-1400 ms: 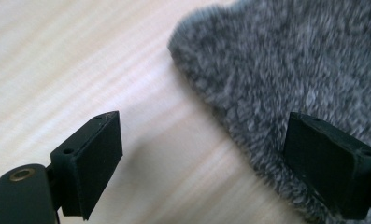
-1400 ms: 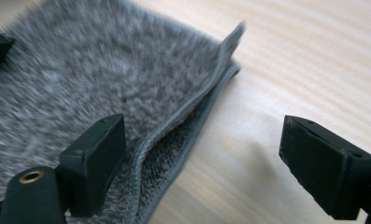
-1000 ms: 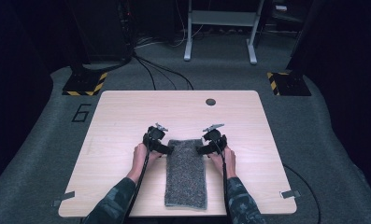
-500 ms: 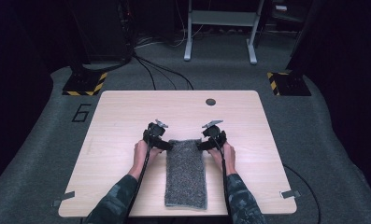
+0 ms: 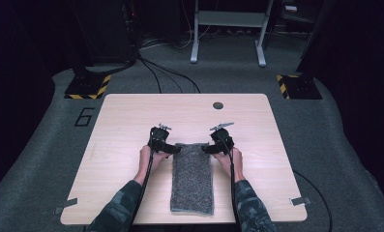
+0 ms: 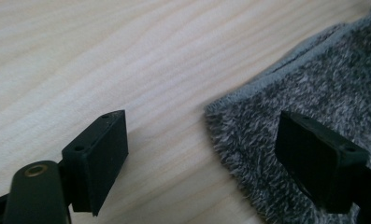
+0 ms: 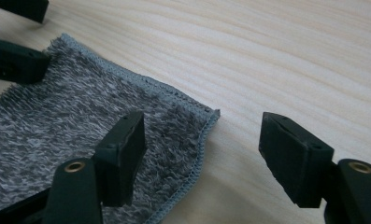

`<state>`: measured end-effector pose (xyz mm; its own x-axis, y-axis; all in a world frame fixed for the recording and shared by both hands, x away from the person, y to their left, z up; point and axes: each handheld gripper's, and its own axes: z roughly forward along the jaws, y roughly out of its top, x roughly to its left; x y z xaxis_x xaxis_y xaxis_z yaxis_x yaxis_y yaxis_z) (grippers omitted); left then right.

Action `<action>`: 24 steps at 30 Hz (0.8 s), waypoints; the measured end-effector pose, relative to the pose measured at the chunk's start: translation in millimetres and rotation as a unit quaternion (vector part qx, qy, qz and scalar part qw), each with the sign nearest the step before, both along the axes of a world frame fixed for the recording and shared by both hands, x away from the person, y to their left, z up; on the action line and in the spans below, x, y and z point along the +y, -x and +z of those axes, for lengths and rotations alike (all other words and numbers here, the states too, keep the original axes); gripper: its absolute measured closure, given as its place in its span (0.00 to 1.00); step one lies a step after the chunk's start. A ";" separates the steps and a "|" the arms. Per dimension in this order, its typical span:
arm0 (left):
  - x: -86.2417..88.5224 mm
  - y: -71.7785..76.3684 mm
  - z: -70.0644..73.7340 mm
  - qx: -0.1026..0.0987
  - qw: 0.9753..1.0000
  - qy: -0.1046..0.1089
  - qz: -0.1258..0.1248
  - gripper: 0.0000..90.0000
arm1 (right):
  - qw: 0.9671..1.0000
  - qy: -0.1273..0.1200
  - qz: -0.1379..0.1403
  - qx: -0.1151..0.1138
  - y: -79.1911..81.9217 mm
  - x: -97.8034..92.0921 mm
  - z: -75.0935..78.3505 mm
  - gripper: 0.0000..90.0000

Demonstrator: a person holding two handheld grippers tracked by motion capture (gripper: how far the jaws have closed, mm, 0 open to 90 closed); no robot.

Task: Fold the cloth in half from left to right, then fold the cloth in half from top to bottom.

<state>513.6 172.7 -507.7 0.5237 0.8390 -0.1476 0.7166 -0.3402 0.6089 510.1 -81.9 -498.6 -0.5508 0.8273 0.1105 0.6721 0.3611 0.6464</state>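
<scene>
Surface: pale wooden table [image 5: 131,121], dark carpet floor around it.
Towel: grey towel [image 5: 192,176], folded long, lies flat on the table's near half, reaching to its near edge.
Left gripper: left gripper [image 6: 202,154] at the towel's far left corner, jaws spread, one over the pile, one over bare wood.
Right gripper: right gripper [image 7: 202,158] at the towel's far right corner, also spread wide, astride the hem.
Risk: if the jaws close too high, they may pinch one layer only, and the fold opens.
Risk: uneven lifting can skew the towel.
</scene>
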 end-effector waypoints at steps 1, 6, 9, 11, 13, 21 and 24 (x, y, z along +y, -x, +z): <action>-1.2 0.5 -0.7 -0.004 1.000 -0.003 0.000 0.20 | 1.000 0.000 0.000 0.000 0.0 0.0 0.0 0.37; -5.4 4.2 0.5 -0.009 1.000 -0.023 -0.014 0.26 | 1.000 0.006 -0.002 0.007 -0.6 2.2 -3.3 0.44; -5.9 5.2 1.0 -0.013 0.999 -0.032 -0.017 0.29 | 1.000 0.008 -0.001 0.006 -0.5 3.5 -3.7 0.46; -6.7 6.1 1.1 -0.014 0.999 -0.032 -0.018 0.32 | 1.000 0.015 0.004 0.007 -0.4 5.5 -4.5 0.48; -8.0 6.5 1.6 -0.020 0.999 -0.037 -0.022 0.39 | 1.000 0.022 0.004 0.007 -1.1 7.3 -5.7 0.52; -15.8 8.4 2.4 -0.035 0.997 -0.052 -0.041 0.66 | 1.000 0.015 0.005 0.008 -3.9 6.9 -7.9 0.79; -17.5 7.7 2.2 -0.038 0.997 -0.050 -0.044 0.74 | 1.000 0.000 0.006 0.013 -6.7 4.8 -8.6 0.87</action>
